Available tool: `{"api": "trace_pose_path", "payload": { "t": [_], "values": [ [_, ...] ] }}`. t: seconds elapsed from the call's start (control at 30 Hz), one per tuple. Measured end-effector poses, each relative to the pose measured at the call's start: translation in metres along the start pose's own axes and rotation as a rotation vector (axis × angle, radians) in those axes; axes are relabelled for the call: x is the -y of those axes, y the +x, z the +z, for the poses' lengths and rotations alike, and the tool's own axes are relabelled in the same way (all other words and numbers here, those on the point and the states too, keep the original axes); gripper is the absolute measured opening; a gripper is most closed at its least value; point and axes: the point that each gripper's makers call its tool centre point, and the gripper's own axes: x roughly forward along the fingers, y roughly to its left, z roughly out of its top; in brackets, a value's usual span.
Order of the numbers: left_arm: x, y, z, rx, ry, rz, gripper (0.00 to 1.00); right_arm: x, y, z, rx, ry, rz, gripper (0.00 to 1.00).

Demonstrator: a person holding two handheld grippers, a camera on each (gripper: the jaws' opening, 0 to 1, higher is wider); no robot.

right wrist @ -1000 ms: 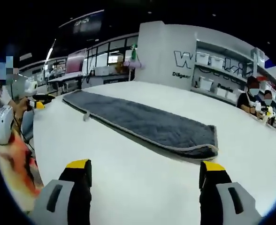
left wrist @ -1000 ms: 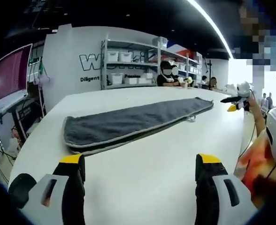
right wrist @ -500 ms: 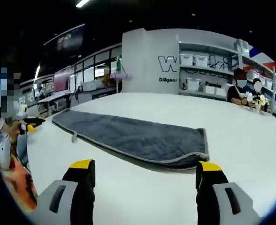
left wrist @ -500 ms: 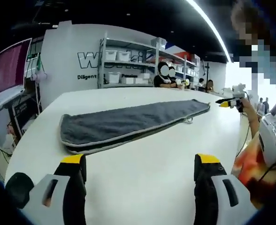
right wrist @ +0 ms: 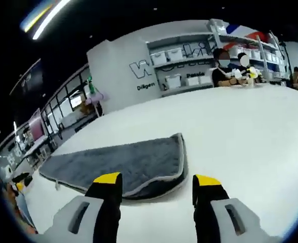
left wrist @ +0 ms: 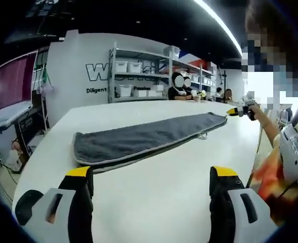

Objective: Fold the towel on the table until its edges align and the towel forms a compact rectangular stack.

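Observation:
A long grey towel [left wrist: 139, 139] lies folded lengthwise into a narrow strip on the white table [left wrist: 154, 192]. My left gripper [left wrist: 151, 173] is open and empty, hovering short of the towel's near end. Past the strip's far end, my right gripper [left wrist: 240, 111] shows small, held in a hand. In the right gripper view the towel [right wrist: 123, 164] lies close, its short end edge just ahead of the open, empty right gripper [right wrist: 156, 180]. Its left jaw overlaps the towel's near corner in the picture; contact cannot be told.
Shelves with white bins [left wrist: 134, 76] stand against a lettered wall behind the table. People [right wrist: 225, 71] sit at the far side. A large screen [left wrist: 12, 81] is at the left. An orange sleeve [left wrist: 273, 177] sits at the right edge.
My right gripper has come in low and close to the towel's short end, its view rolling, and its jaws stand closer together. The left gripper has barely shifted.

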Motion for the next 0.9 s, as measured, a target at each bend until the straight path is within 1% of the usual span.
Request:
{"api": "trace_pose_path", "payload": {
  "t": [0.03, 0.07, 0.13, 0.2, 0.23, 0.27, 0.3, 0.33, 0.37, 0.4, 0.47, 0.5, 0.57, 0.63, 0.7, 0.73, 0.77, 0.9],
  "values": [
    [0.0, -0.001, 0.001, 0.005, 0.001, 0.002, 0.93, 0.005, 0.003, 0.0, -0.01, -0.003, -0.019, 0.48],
    [0.0, -0.001, 0.001, 0.009, 0.001, 0.002, 0.93, 0.014, 0.004, -0.002, -0.033, -0.006, -0.059, 0.45],
    [0.0, -0.001, 0.001, 0.013, -0.001, 0.001, 0.93, 0.016, 0.01, -0.005, -0.058, 0.011, -0.049, 0.41],
    [0.0, -0.002, 0.001, 0.011, -0.004, 0.0, 0.93, 0.005, 0.012, -0.014, -0.072, 0.04, -0.019, 0.4],
    [-0.001, -0.002, 0.001, 0.012, -0.005, 0.003, 0.93, 0.008, 0.014, -0.014, -0.077, 0.035, -0.021, 0.4],
    [-0.002, -0.004, 0.002, 0.014, -0.004, 0.006, 0.93, 0.012, 0.015, -0.019, -0.094, 0.027, -0.042, 0.4],
    [-0.002, -0.004, 0.002, 0.018, -0.003, 0.007, 0.93, 0.014, 0.016, -0.02, -0.095, 0.032, -0.045, 0.4],
    [-0.003, -0.005, 0.003, 0.022, -0.003, 0.008, 0.93, 0.014, 0.017, -0.023, -0.097, 0.058, -0.035, 0.4],
    [-0.003, -0.006, 0.003, 0.024, -0.003, 0.007, 0.93, 0.01, 0.019, -0.026, -0.098, 0.108, -0.003, 0.39],
    [-0.002, -0.006, 0.003, 0.025, -0.004, 0.005, 0.93, 0.01, 0.021, -0.027, -0.095, 0.131, 0.008, 0.38],
    [-0.002, -0.005, 0.003, 0.028, -0.008, 0.007, 0.92, 0.011, 0.022, -0.03, -0.098, 0.132, 0.009, 0.34],
    [-0.002, -0.005, 0.002, 0.028, -0.009, 0.008, 0.92, 0.01, 0.023, -0.03, -0.09, 0.134, 0.016, 0.32],
    [-0.002, -0.004, 0.002, 0.028, -0.013, 0.008, 0.92, 0.004, 0.024, -0.032, -0.098, 0.151, 0.037, 0.28],
    [-0.002, -0.003, 0.002, 0.028, -0.013, 0.005, 0.92, 0.003, 0.024, -0.033, -0.095, 0.153, 0.037, 0.25],
    [-0.002, -0.003, 0.002, 0.03, -0.012, 0.002, 0.92, 0.003, 0.024, -0.034, -0.096, 0.154, 0.037, 0.2],
    [-0.003, -0.003, 0.002, 0.03, -0.012, 0.002, 0.92, 0.004, 0.024, -0.035, -0.094, 0.163, 0.035, 0.14],
    [-0.003, -0.003, 0.002, 0.03, -0.014, 0.001, 0.92, 0.005, 0.024, -0.036, -0.093, 0.157, 0.028, 0.01],
    [-0.007, -0.005, 0.003, 0.031, -0.017, 0.006, 0.92, -0.001, 0.026, -0.039, -0.094, 0.15, 0.043, 0.02]
  ]
}}
